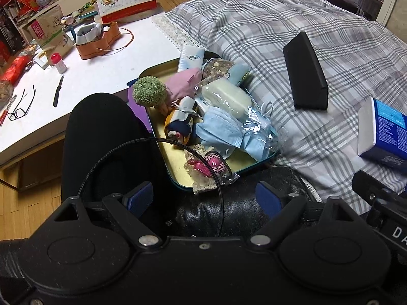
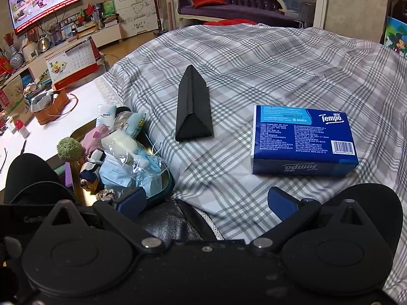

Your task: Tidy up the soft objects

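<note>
Soft objects fill a teal-rimmed tray [image 1: 257,164] at the near left edge of the plaid bedcover [image 1: 279,25]: lace and pink trinkets nearest, then a blue face mask [image 1: 221,132] in crinkled plastic, a striped rolled cloth [image 1: 178,124], a white wrapped pad [image 1: 226,97], a green pom-pom [image 1: 148,91], a pink pouch [image 1: 183,82].

Left gripper [image 1: 204,198]: jaws spread, nothing between them, hovering short of the tray's near rim.

Right gripper [image 2: 206,203]: jaws wide apart, empty, over open cover.

Just beyond its right finger lies a blue tissue pack [image 2: 302,137], flat. A black triangular case [image 2: 193,109] sits between pack and tray, touching neither. Farther back the cover is bare.

White table [image 1: 96,73] abuts the tray's left side.
</note>
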Demonstrator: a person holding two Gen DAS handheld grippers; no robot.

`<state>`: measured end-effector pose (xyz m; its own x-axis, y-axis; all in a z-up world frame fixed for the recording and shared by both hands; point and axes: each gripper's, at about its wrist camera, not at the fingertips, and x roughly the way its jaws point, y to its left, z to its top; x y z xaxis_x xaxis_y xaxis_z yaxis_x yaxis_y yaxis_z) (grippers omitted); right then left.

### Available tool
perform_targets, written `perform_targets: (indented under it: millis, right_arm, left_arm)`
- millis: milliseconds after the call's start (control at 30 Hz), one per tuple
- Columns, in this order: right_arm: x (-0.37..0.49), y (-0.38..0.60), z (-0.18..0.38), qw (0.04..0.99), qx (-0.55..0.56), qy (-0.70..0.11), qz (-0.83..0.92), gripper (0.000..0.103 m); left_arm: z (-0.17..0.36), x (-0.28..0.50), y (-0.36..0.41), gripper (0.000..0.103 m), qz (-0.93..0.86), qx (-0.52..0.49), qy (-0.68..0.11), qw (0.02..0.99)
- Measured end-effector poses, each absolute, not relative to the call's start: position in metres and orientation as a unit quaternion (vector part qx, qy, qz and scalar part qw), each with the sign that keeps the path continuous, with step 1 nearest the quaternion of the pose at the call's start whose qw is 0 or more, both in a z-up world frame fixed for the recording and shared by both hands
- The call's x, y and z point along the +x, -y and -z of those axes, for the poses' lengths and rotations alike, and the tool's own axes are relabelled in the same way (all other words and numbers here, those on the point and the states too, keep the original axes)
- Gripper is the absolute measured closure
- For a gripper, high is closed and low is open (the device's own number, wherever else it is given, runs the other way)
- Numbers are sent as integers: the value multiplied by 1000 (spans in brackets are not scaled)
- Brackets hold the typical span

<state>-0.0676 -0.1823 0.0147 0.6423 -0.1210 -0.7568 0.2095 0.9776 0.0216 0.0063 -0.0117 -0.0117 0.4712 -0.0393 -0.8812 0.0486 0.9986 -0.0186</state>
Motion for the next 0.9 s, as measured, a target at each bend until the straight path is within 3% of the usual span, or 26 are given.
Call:
perform_targets:
  millis: [133,200,900]
  right_arm:
    - [-69,181,-15,904,53,-413,93,0]
    - [-70,181,-15,904,54,-414,93,0]
    - [-71,177,-13,902,47,-417,98,0]
  left_arm:
    - [12,3,11,18,27,2,-513,858]
    - [12,1,11,9,28,3,-511,859]
    - [9,-4,12,9,26,10,-497,867]
